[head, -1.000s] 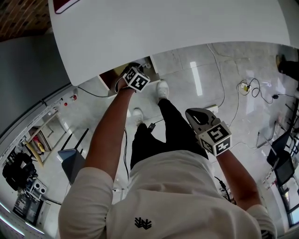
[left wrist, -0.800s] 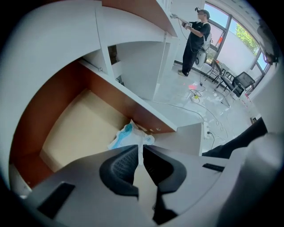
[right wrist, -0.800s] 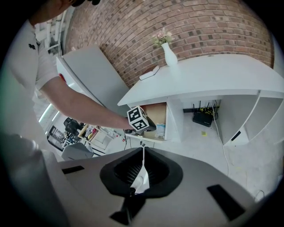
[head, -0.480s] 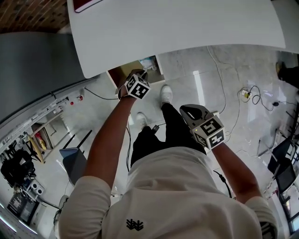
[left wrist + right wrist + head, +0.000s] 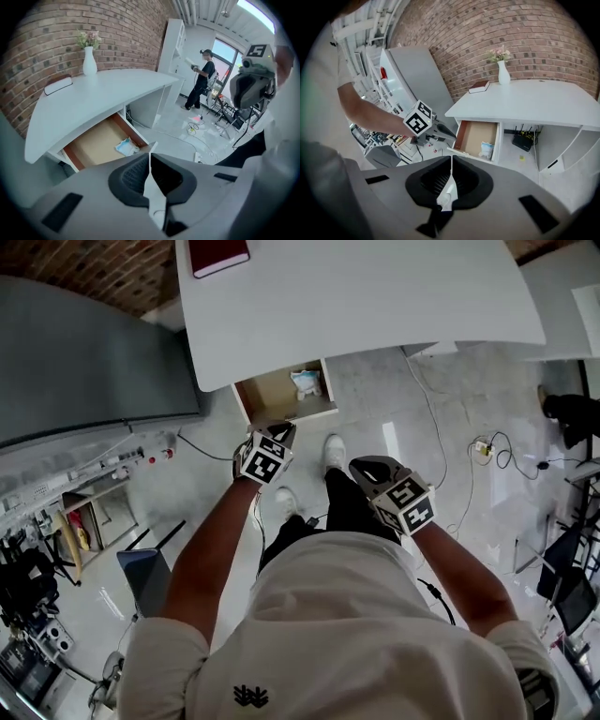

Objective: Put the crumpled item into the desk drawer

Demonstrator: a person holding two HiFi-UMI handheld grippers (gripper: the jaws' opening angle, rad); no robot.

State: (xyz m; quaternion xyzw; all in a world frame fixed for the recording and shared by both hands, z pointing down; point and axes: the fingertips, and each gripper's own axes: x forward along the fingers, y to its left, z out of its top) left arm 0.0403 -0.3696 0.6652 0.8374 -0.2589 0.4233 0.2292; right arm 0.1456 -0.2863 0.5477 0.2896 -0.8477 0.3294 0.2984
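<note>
The crumpled white-and-blue item (image 5: 305, 382) lies inside the open brown-lined desk drawer (image 5: 265, 401). Your left gripper (image 5: 149, 161) and right gripper (image 5: 451, 176) are both pressed together, holding nothing; if closing the drawer, push its front squarely

Noted a smooth, matt white finish on the desk top (image 5: 375, 296). Found matt brown wood-look board inside the drawer (image 5: 272, 399). Recorded thin, crinkled white-and-blue wrapping on the crumpled item (image 5: 306, 382), paper or plastic undetermined. Logged glossy marble-patterned tile on the floor (image 5: 412, 399) and rough red brick on the wall (image 5: 37, 42). Identified matt grey plastic on the left gripper (image 5: 281, 432) and right gripper (image 5: 364, 465), with ribbed black pads (image 5: 133, 176). Registered plain white cloth on the shirt (image 5: 347, 634).
</note>
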